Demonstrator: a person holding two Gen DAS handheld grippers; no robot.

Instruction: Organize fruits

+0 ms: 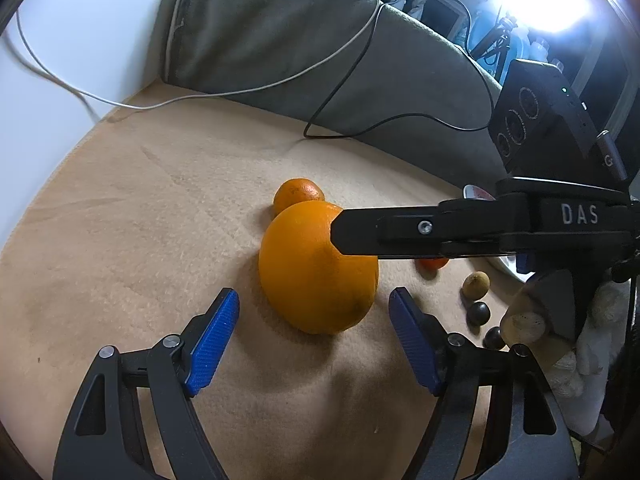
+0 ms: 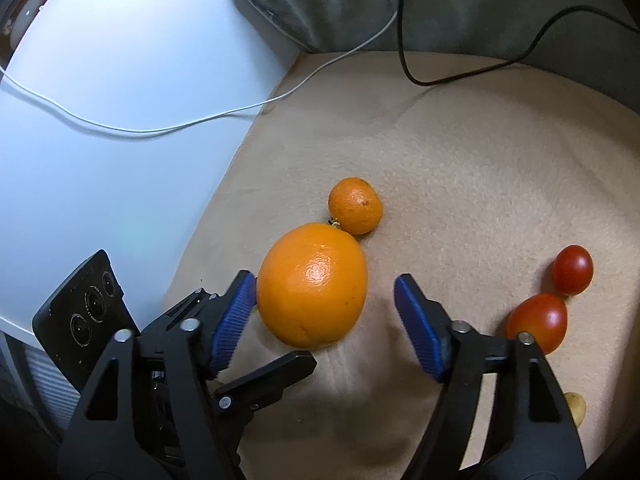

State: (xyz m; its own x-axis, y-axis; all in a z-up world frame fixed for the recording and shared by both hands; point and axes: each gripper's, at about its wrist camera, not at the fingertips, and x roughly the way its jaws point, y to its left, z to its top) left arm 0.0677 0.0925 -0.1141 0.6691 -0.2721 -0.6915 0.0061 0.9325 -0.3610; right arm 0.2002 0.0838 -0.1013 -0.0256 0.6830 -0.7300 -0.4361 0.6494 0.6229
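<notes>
I am working two handheld grippers over a tan, felt-like mat, with a grey cushion [image 1: 280, 40] along its far edge. The large orange [image 2: 312, 288] lies near the middle of the mat, its long axis running away from me toward the cushion, and a small mandarin [image 2: 355, 205] touches its far end.

My right gripper [image 2: 326, 292] points down at the orange with the fruit sitting between its blue pads. The left pad [image 2: 236, 316] looks to be touching or just beside the peel; the right pad stands clear, with bare mat between it and the fruit. So the jaws are apart and nothing is gripped yet.

My left gripper [image 1: 314, 304] is also open and holds nothing. The orange lies just ahead of its fingertips, centred between them but not inside.

From the left wrist view, the right gripper's finger crosses over the top of the orange. I judge the right hand the nearer, and to close evenly it would need to shift slightly rightward.

Two red tomatoes [image 2: 538, 322] rest toward the right edge, well apart from the orange.
</notes>
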